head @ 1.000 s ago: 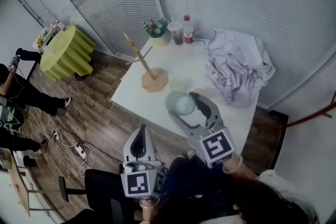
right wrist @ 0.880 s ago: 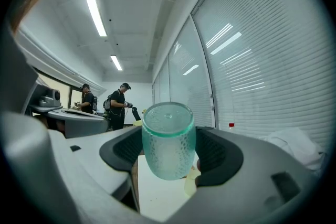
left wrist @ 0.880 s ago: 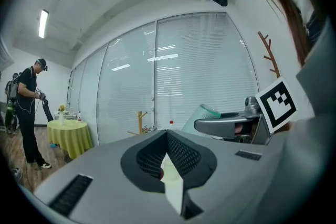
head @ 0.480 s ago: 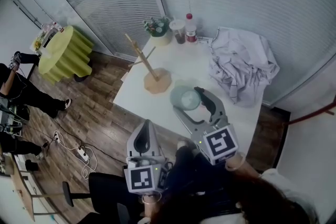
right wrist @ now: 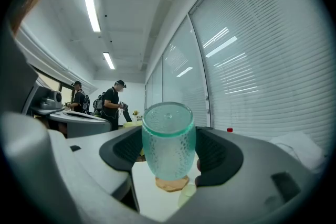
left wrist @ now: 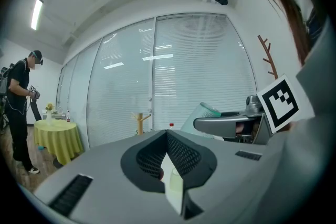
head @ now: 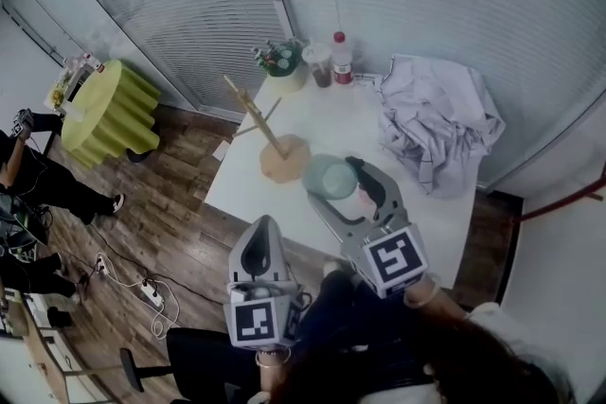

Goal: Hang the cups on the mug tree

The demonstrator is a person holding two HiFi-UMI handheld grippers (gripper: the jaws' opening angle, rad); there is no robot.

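Observation:
A wooden mug tree [head: 268, 135] stands on the white table [head: 256, 194], its base near the left edge. My right gripper [head: 337, 188] is shut on a translucent green cup [head: 330, 177], held just right of the tree's base. In the right gripper view the cup [right wrist: 169, 139] stands upright between the pads, with the tree's base [right wrist: 171, 184] behind it and a pale cup [right wrist: 187, 196] low on the table. My left gripper [head: 260, 246] is shut on nothing, off the table's near edge. In the left gripper view its jaws [left wrist: 167, 165] point toward the tree [left wrist: 139, 123].
A crumpled white cloth [head: 437, 123] covers the table's right side. A red-capped bottle [head: 341, 58], a dark-filled cup [head: 317, 61] and a plant pot [head: 280, 61] stand at the far edge. A yellow-green round table [head: 104, 104], people and floor cables [head: 142, 272] are at left.
My right gripper has carried the green cup a little farther onto the table, closer to the mug tree's base. The left gripper has hardly moved.

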